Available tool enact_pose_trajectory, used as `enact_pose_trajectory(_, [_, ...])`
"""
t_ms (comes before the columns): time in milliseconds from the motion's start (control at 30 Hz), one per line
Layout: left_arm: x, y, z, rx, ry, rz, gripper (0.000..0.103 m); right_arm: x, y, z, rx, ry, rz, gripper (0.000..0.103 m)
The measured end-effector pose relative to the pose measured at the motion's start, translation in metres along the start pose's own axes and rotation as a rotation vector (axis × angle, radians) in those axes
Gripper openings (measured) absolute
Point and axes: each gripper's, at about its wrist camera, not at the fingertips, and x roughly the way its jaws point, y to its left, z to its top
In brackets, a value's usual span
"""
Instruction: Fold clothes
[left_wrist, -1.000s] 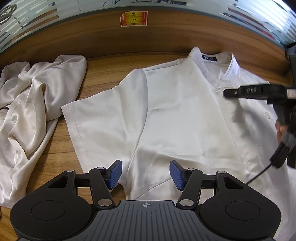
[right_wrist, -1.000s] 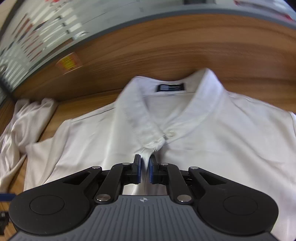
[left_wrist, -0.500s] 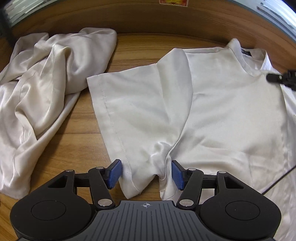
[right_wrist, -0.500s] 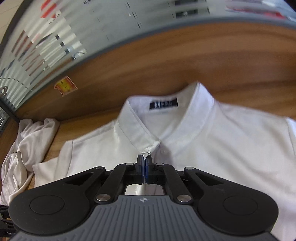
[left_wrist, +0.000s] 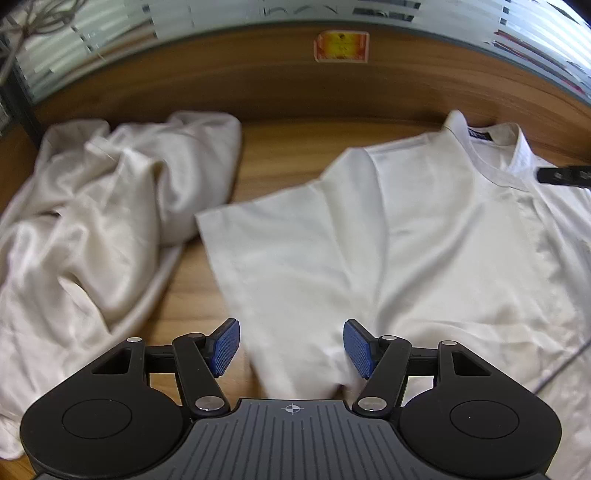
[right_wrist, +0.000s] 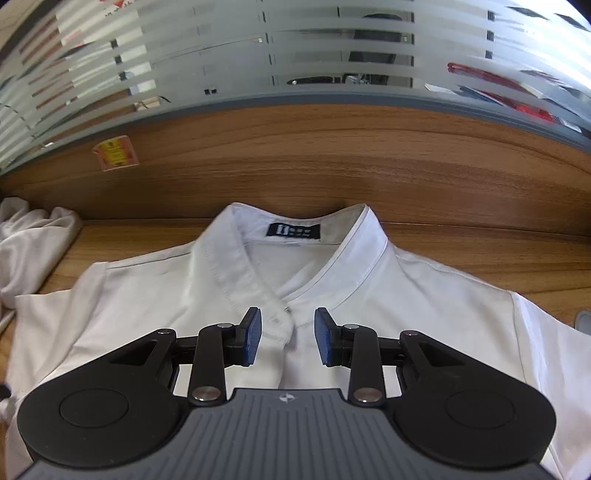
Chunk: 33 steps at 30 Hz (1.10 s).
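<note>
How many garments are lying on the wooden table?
2. A white collared shirt lies spread flat on the right; a crumpled cream garment lies bunched on the left. More may be outside the views.

From the left wrist I lost the white shirt past the right edge, its hem hidden under my gripper body. The crumpled cream garment ran off the left edge, blurred. On the right wrist, the collar label was too small to read.
</note>
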Motion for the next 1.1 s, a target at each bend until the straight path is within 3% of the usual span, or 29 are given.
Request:
enact_pose_trajectory(167, [-0.005, 0.023, 0.006, -0.034, -0.038, 0.017, 0.066, -0.035, 0.001, -0.015, 0.023, 0.000, 0.013, 0.039])
enact_pose_trajectory(433, [0.017, 0.050, 0.030, 0.063, -0.074, 0.009, 0.066, -0.112, 0.007, -0.057, 0.092, 0.029, -0.040, 0.046])
enact_pose_trajectory(733, [0.067, 0.067, 0.057, 0.153, -0.064, -0.126, 0.063, -0.197, 0.049, -0.118, 0.312, -0.008, -0.231, 0.046])
enact_pose_trajectory(933, [0.079, 0.081, 0.054, 0.168, -0.093, -0.211, 0.049, -0.252, 0.085, -0.162, 0.487, -0.055, -0.360, 0.048])
enact_pose_trajectory(1000, [0.079, 0.086, 0.052, 0.171, -0.113, -0.239, 0.012, -0.265, 0.098, -0.177, 0.512, -0.057, -0.408, 0.048])
enact_pose_trajectory(1100, [0.074, 0.096, 0.050, 0.126, -0.117, -0.308, 0.005, -0.284, 0.117, -0.197, 0.545, -0.065, -0.465, 0.048])
